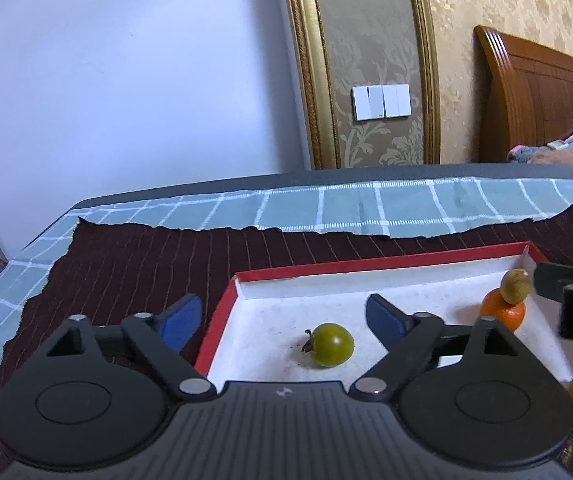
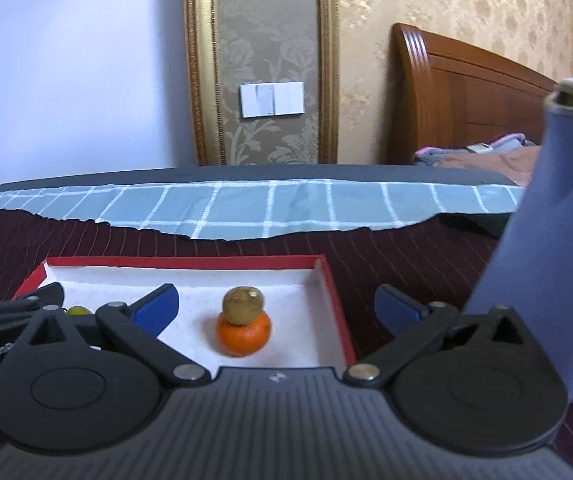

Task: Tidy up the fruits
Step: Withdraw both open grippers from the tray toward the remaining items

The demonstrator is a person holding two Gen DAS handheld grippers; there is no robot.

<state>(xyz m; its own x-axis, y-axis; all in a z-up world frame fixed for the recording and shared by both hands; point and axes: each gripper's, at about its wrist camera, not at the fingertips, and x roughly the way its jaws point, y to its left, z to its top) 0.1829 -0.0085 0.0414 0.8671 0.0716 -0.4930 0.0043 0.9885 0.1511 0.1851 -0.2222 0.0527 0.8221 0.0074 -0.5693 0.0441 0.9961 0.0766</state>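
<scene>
Both tongs, left and right, gape empty over the red-rimmed tray of fruit.

Each black claw has blue pads, silver pivot screws and a ribbed grey body.

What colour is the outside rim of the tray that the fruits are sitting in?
Red, with a white inside. The tray rim shows best in the right wrist view.
</scene>
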